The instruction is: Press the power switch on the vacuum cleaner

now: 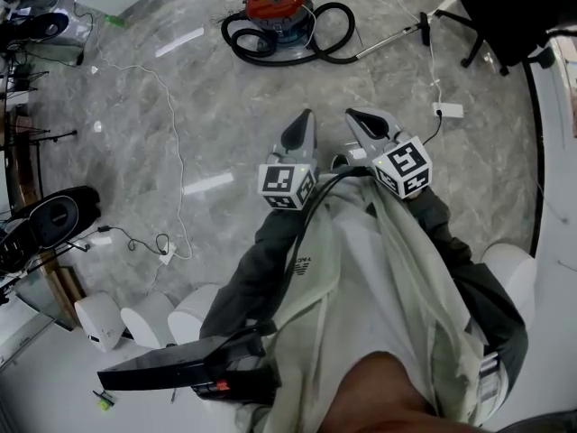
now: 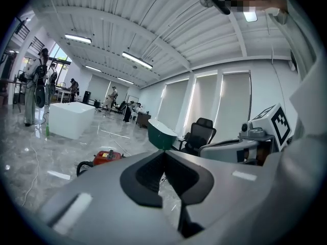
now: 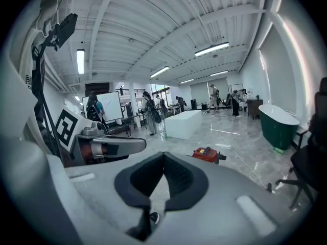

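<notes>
Standing on the grey floor (image 1: 225,106) well ahead of both sets of jaws, the red vacuum cleaner (image 1: 276,3) is noted with its black hose (image 1: 335,36) coiled around it. The left gripper (image 1: 306,115) and right gripper (image 1: 357,115) are held side by side, pointed towards it. Both sets of jaws are closed tip to tip, with nothing gripped. The vacuum cleaner is not touched.

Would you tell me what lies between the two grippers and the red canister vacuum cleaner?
Head view: only bare grey marble floor, then the black hose coiled round the red vacuum cleaner.
</notes>
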